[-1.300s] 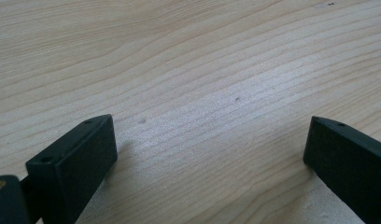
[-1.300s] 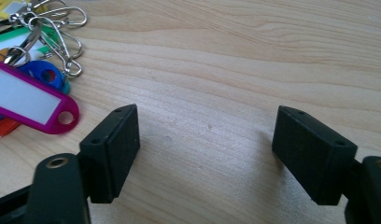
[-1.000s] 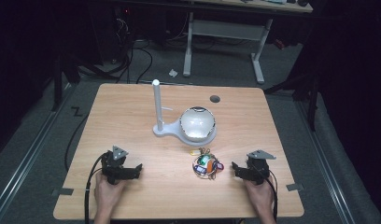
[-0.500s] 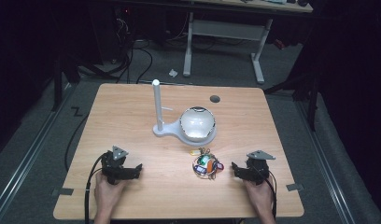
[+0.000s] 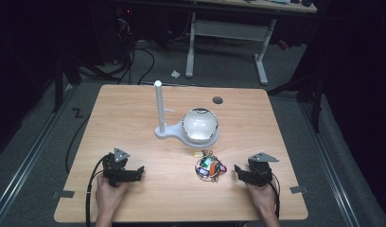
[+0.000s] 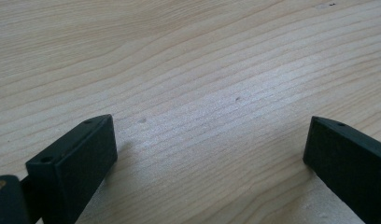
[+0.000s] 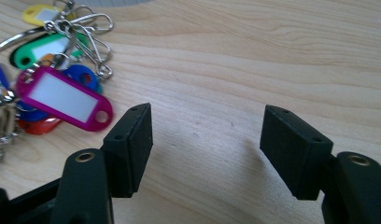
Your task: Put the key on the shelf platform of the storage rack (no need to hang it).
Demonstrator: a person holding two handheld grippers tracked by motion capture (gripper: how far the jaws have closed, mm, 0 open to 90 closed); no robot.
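Note:
A bunch of coloured key tags on a metal ring (image 5: 208, 166) (image 7: 53, 88) lies on the wooden table (image 5: 134, 113), in front of a white bowl (image 5: 199, 125). A white stand with an upright post (image 5: 159, 109) joins the bowl's base. My right gripper (image 5: 237, 170) (image 7: 205, 140) rests on the table just right of the tags; its jaws have just been closing, they stand apart and nothing is between them. At the front left, my left gripper (image 5: 138, 171) (image 6: 207, 154) rests open on bare wood.
A round dark hole (image 5: 217, 100) sits in the tabletop at the back right. Cables trail from both grippers over the front edge. Beyond the table stand a white desk frame (image 5: 229, 33) and dark floor with cables.

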